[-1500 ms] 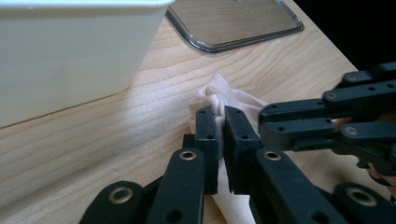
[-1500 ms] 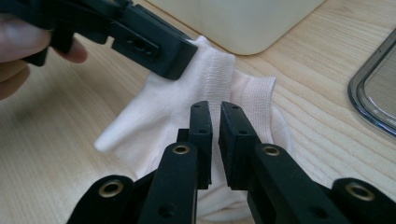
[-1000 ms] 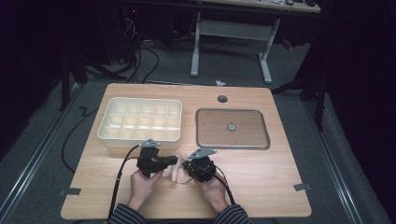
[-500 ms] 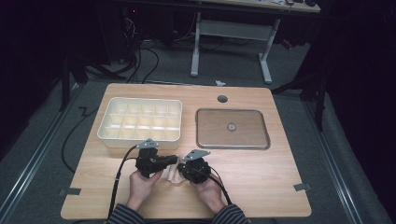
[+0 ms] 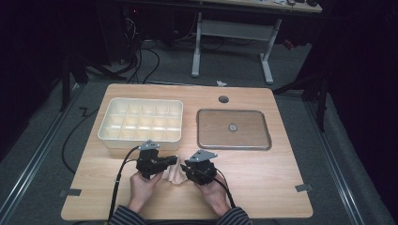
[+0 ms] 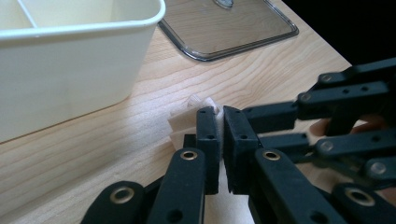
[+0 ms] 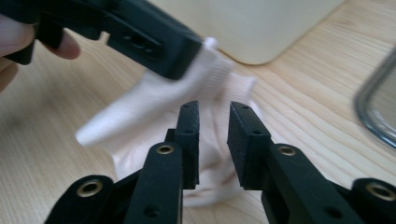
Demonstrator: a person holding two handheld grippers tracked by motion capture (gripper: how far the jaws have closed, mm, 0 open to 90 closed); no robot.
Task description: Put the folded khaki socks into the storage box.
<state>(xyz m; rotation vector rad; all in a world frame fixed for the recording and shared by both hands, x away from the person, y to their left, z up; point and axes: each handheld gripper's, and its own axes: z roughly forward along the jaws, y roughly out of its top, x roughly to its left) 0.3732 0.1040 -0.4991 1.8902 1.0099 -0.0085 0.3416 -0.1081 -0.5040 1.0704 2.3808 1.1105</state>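
While the left gripper [image 6: 215, 122] pinches soft ribbed white cloth [image 7: 187, 100] low in frame, its folds stay half hidden. The right gripper [image 7: 212, 116] has parted jaws over the wood-grain table [image 5: 263, 173].

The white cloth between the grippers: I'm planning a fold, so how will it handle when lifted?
The white cloth is probably floppy: it bunches and drapes unevenly where the left gripper pinches it. It looks thin and knitted, so likely light and not slippery against the jaws. The right gripper, jaws parted, would likely need a second pinch to keep an edge from sagging.
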